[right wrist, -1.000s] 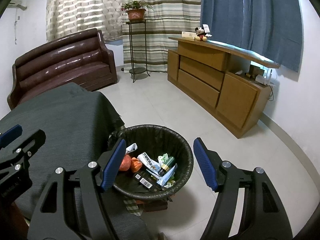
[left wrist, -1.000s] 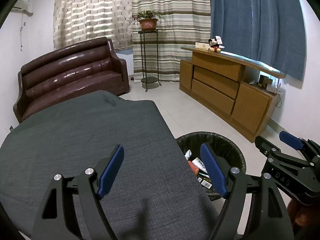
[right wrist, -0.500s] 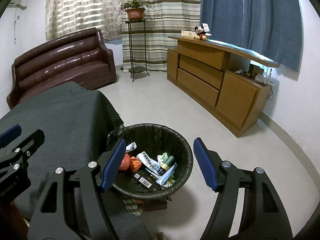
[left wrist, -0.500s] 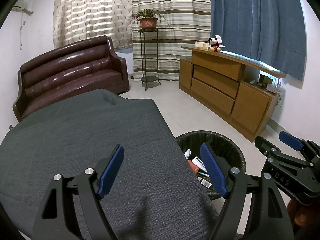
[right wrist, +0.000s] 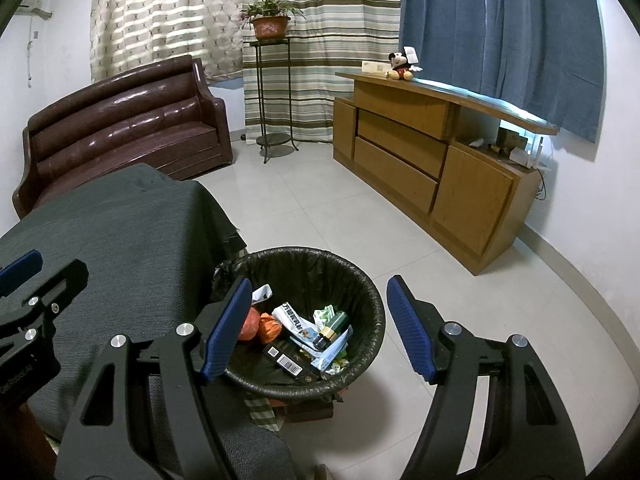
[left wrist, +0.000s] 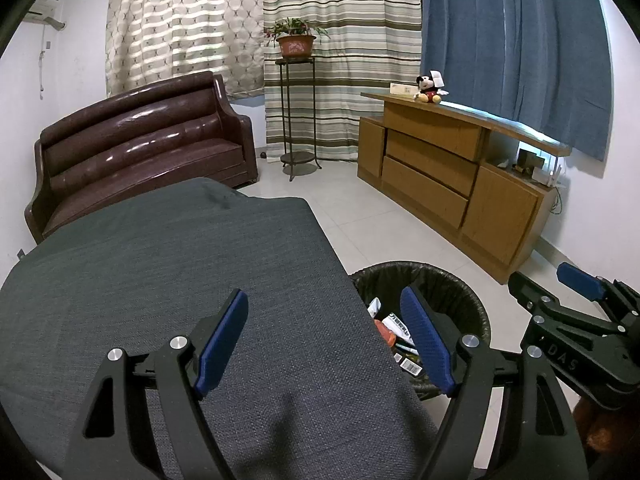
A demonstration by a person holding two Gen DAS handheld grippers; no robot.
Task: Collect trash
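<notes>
Home living room: brown leather sofa (left wrist: 140,152), curtained windows (left wrist: 340,40), wooden sideboard (left wrist: 452,176) bearing a plush toy (left wrist: 429,89), potted plant (left wrist: 294,38) on stand, tiled floor (right wrist: 320,208).

My left tongs (left wrist: 324,336) stand wide apart, tilted downward, with nothing between the blue pads (left wrist: 222,340). My right tongs (right wrist: 320,322) match: spread, empty, angled down. Whoever holds them is, I think, out of frame.

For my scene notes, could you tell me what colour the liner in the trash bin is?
Black; the liner shows best in the right wrist view.
</notes>
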